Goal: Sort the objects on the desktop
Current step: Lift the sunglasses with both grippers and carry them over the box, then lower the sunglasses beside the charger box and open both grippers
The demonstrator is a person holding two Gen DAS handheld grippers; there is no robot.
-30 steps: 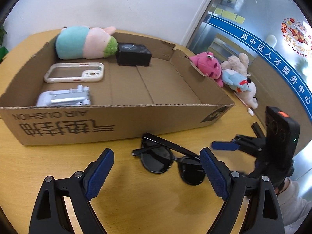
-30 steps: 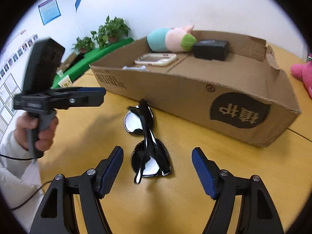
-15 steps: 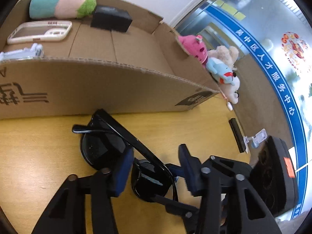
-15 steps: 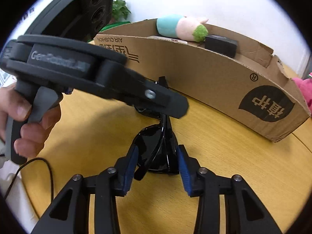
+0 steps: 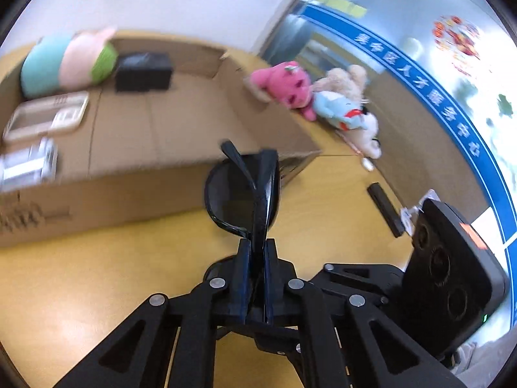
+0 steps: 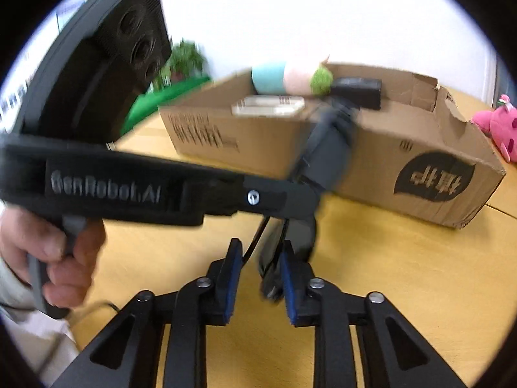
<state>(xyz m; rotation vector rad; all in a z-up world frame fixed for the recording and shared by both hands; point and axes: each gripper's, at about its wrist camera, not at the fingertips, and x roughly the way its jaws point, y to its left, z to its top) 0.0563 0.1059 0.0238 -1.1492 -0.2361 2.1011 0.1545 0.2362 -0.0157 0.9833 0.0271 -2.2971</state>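
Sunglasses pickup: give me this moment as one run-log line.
left gripper: shut on sunglasses, lifted off table | right gripper: open beside them | cardboard box: ahead, sunglasses not yet in | next, probably: carry to box

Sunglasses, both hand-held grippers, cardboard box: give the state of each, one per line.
Sunglasses: folded, held off the table.
Left hand-held gripper: shut on the sunglasses.
Right hand-held gripper: open, pads apart.
Cardboard box: open-topped, holding several items.

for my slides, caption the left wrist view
Left gripper clamps folded black sunglasses before the cardboard box.
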